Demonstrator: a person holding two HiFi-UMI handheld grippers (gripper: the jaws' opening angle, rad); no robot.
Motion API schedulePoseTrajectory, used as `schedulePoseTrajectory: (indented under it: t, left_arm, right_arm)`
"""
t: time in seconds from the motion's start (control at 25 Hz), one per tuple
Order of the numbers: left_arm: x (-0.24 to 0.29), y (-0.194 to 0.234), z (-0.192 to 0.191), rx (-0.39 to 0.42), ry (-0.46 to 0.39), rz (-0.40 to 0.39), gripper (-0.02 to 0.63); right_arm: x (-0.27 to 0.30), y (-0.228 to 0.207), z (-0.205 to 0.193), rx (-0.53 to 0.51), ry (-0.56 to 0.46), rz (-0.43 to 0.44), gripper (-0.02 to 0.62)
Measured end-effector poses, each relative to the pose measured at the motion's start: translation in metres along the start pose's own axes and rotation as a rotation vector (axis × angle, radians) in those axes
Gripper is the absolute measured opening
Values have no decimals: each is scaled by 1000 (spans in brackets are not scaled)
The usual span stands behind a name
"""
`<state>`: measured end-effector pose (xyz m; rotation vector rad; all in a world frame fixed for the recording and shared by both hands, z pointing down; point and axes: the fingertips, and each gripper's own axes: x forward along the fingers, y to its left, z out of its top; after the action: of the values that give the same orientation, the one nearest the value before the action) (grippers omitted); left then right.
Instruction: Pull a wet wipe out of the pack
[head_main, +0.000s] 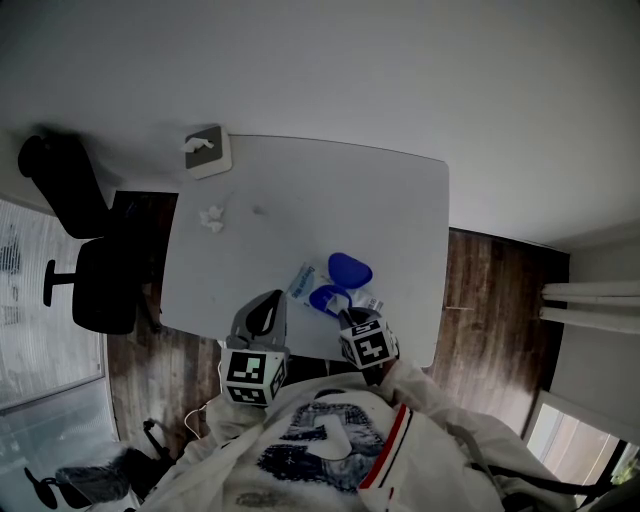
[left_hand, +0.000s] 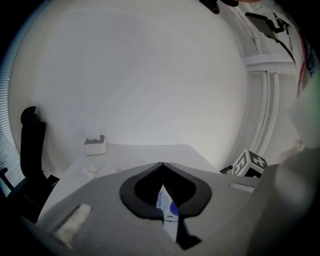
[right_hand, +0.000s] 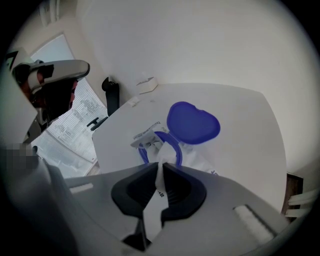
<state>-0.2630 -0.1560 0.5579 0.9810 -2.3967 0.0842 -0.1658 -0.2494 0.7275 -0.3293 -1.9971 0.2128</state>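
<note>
The wet wipe pack (head_main: 305, 282) lies on the white table (head_main: 330, 190) near its front edge, with its blue lid (head_main: 350, 268) flipped open. My left gripper (head_main: 274, 302) is shut on the pack's left end, and the printed edge of the pack (left_hand: 168, 206) shows between its jaws (left_hand: 161, 166). At the pack's opening, my right gripper (head_main: 346, 314) points steeply down. In the right gripper view its jaws (right_hand: 161, 169) are shut on a white wet wipe (right_hand: 162, 156) that sticks up out of the blue ring, in front of the open lid (right_hand: 193, 123).
A grey tissue box (head_main: 207, 151) stands at the table's far left corner, with a crumpled tissue (head_main: 212, 218) in front of it. A black office chair (head_main: 85, 260) stands left of the table. Wooden floor shows on both sides.
</note>
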Motion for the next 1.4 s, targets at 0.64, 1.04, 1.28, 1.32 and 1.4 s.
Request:
schedulePoseTrajectory:
  t: [0.64, 1.04, 1.28, 1.32, 1.4]
  left_arm:
    - [13, -9, 6, 21, 2, -42, 5]
    - [27, -26, 18, 59, 5, -103, 5]
    - [36, -30, 25, 69, 7, -129, 5]
    - [37, -31, 26, 71, 7, -132, 5]
    - [39, -32, 29, 76, 7, -134, 5]
  right_arm:
    - [-12, -20, 15, 46, -42, -38, 21]
    - [-25, -33, 26, 84, -96, -51, 20]
    - [-31, -45, 35, 108, -128, -70, 20]
    - [-33, -47, 38, 112, -136, -73, 20]
    - [-35, -51, 42, 117, -154, -78, 18]
